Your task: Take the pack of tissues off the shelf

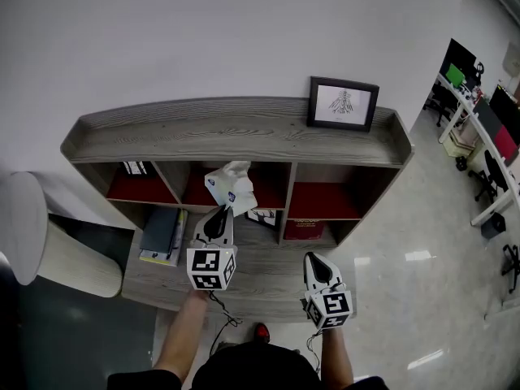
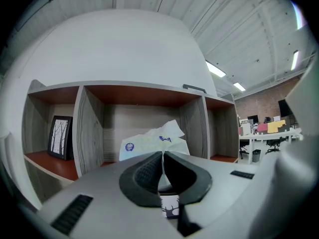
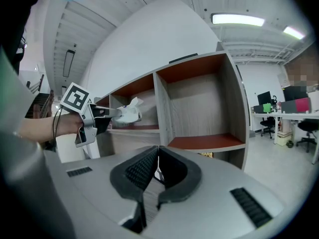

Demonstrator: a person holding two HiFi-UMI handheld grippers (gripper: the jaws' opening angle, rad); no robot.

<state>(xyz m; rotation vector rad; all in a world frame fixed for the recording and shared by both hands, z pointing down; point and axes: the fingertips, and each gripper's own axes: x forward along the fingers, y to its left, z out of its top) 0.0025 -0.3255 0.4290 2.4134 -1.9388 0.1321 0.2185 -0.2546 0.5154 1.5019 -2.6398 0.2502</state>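
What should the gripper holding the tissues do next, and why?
Probably pull the left gripper straight back, away from the shelf: it is shut on the pack of tissues, which hangs right at the middle opening, not yet clear.

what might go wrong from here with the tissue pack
1. The left gripper pinches only a thin crumpled edge of the soft white-and-blue plastic tissue pack, so the wrapper may slip free or tear.
2. The pack hangs at the mouth of the grey wooden shelf unit's middle compartment and may snag on its front edge.
3. The right gripper is shut, empty and off to the side, so nothing would catch a drop.
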